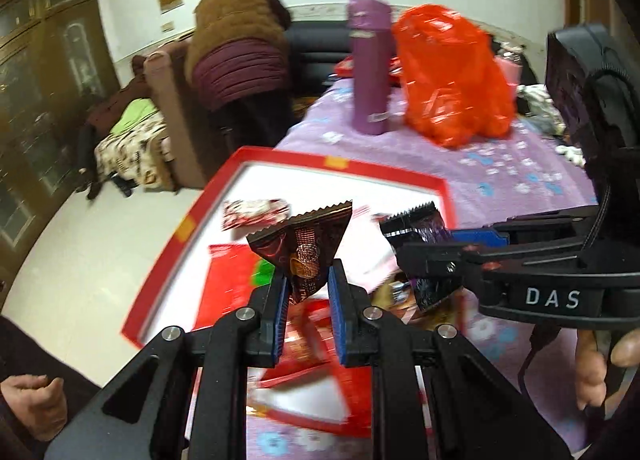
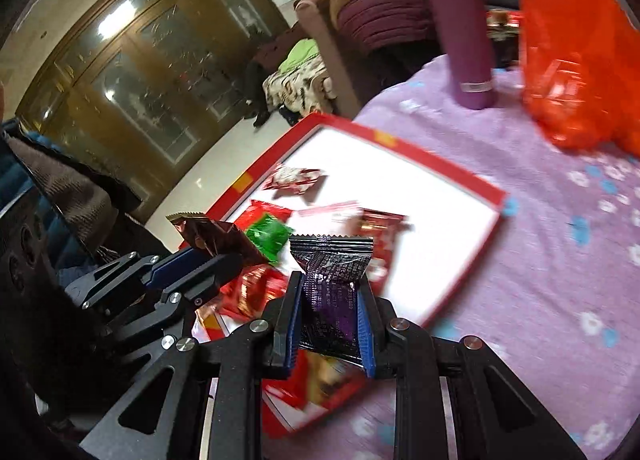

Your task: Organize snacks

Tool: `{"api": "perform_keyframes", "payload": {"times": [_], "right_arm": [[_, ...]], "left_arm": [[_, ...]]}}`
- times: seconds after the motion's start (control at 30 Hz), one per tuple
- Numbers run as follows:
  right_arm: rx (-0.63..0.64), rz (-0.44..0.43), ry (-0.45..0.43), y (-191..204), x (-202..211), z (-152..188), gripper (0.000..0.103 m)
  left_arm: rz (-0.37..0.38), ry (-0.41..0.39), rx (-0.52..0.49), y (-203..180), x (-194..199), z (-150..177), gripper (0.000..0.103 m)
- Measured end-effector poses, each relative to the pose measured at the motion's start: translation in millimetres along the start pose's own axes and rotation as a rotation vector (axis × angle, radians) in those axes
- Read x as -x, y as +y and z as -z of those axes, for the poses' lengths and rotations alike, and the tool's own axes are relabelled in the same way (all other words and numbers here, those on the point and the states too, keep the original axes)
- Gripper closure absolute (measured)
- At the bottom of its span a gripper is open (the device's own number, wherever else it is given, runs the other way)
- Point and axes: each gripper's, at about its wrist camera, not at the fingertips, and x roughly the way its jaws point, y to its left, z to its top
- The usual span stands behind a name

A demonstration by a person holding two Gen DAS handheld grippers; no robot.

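My left gripper [image 1: 307,278] is shut on a brown snack packet [image 1: 305,248] and holds it above the red-rimmed white box [image 1: 404,176]. My right gripper [image 2: 329,284] is shut on a black-and-purple snack packet [image 2: 330,288] above the same box [image 2: 436,164]. In the left wrist view the right gripper [image 1: 424,260] comes in from the right with its purple packet [image 1: 420,228]. In the right wrist view the left gripper [image 2: 224,260] shows at the left with the brown packet [image 2: 216,236]. Red, green and white packets [image 2: 268,236] lie in the box.
A purple flask [image 1: 370,64] and an orange plastic bag [image 1: 452,76] stand on the purple flowered cloth [image 1: 500,168] behind the box. A chair with a brown coat [image 1: 240,44] stands off the table's left edge. A hand [image 1: 32,404] rests at the lower left.
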Motion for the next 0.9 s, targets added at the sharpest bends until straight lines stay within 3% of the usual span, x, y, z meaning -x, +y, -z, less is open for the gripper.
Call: {"api": "perform_keyframes", "payload": {"times": [0.23, 0.3, 0.33, 0.37, 0.47, 0.57, 0.7, 0.9], "right_arm": [[-0.013, 0.027, -0.034, 17, -27, 4, 0.075], [-0.018, 0.030, -0.067, 12, -17, 5, 0.065], [-0.025, 0.031, -0.089, 10, -10, 6, 0.058], [-0.028, 0.034, -0.116, 8, -2, 6, 0.056], [-0.012, 0.078, -0.203, 0, 36, 18, 0.049], [0.010, 0.139, -0.285, -9, 71, 39, 0.045], [-0.015, 0.170, -0.402, -30, 121, 85, 0.038], [-0.085, 0.223, -0.529, -54, 171, 156, 0.030]], "left_arm": [[-0.067, 0.023, 0.018, 11, -11, 7, 0.086], [-0.084, 0.009, 0.006, 6, -6, 7, 0.082], [-0.097, -0.004, -0.005, 2, -1, 7, 0.075], [-0.115, -0.022, -0.014, -2, 5, 7, 0.060], [-0.148, -0.105, -0.036, -16, 28, 10, 0.033], [-0.117, -0.192, -0.049, -34, 58, 17, 0.017], [-0.037, -0.279, -0.051, -59, 98, 28, 0.016], [0.117, -0.331, -0.064, -99, 130, 40, 0.000]]}}
